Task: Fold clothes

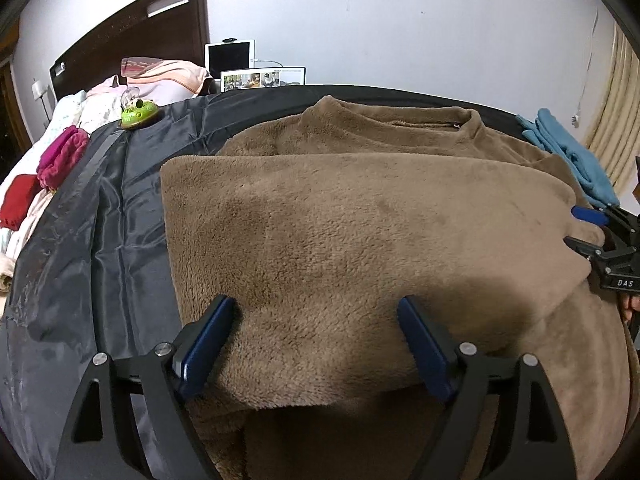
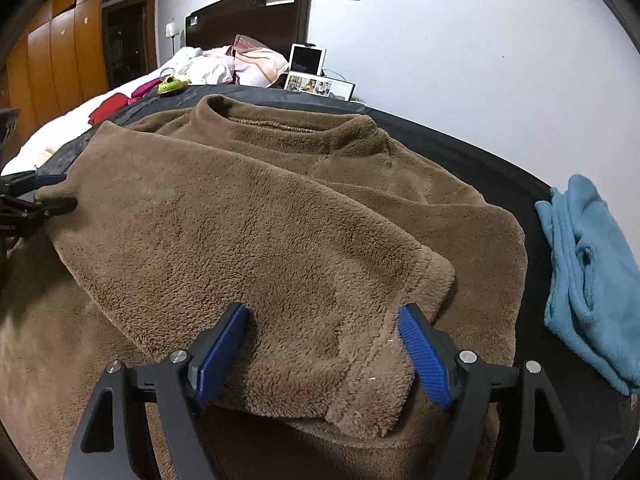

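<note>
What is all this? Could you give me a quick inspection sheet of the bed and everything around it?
Surface: dark sheet over the bed.
Job's things: brown fleece top, a flap folded over it; blue garment beside it.
Clutter: green toy, red and pink clothes, pillows.
Tongs: left tongs and right tongs both open, fleece between the fingers.
Cables: thin cable behind the tablet.
Surroundings: headboard, white wall, wardrobe.

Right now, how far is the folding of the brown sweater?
Done: the sweater lies flat on the dark sheet, its lower part folded up toward the collar. A blue garment lies beside it. In hand: nothing gripped; the left gripper and right gripper stand open over the fold. Left: probably side folds, sleeves.
</note>
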The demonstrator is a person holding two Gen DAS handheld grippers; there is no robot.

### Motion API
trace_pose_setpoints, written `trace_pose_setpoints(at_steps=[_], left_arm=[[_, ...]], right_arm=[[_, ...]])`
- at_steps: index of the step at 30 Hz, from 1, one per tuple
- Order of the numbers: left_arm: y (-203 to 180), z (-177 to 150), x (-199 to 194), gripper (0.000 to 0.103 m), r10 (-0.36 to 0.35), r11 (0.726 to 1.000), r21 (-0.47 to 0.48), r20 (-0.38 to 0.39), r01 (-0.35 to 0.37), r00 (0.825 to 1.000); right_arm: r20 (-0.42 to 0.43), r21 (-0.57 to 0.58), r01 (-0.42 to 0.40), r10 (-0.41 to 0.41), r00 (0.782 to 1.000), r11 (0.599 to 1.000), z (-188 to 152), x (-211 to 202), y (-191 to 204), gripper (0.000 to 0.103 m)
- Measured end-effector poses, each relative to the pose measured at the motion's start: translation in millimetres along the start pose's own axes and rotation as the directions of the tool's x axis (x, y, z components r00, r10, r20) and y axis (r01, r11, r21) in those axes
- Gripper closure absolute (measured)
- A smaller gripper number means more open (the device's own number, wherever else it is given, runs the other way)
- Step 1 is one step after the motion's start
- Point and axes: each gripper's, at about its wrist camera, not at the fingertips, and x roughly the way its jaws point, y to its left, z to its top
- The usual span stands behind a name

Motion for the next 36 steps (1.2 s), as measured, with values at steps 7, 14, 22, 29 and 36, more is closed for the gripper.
trace_pose_setpoints(at_steps=[7, 14, 22, 29, 36], left_arm=[[6.4, 24.7, -13.7, 0.016, 0.004, 0.999, -0.039, 0.014, -0.003, 1.0], [13.4, 58.1, 9.5, 0.015, -0.044, 0.994, -0.096, -0.013, 0.043, 0.999], [7.3, 47.1, 46.9, 0.005, 0.016, 0.999, -0.041, -0.046, -0.017, 0.999], [9.6, 43.6, 49.3, 0.001, 0.018, 0.999, -0.046, -0.03, -0.019, 0.999], [8.3, 43.1, 49.4, 0.001, 0.024, 0.999, -0.045, -0.025, -0.025, 0.999]], right_arm=[[-0.003, 0.019, 0.016, -0.015, 1.0, 1.0, 8.3, -6.6, -0.6, 0.022], [0.031, 0.01, 0.013, -0.013, 0.999, 1.0, 33.4, -8.4, 2.0, 0.022], [-0.017, -0.028, -0.027, 0.026, 1.0, 0.999, 21.2, 18.4, 0.5, 0.019], [-0.012, -0.032, -0.021, 0.02, 1.0, 0.999, 19.8, 16.9, 2.7, 0.018], [-0.011, -0.028, -0.024, 0.024, 1.0, 0.999, 20.7, 19.0, 1.4, 0.018]])
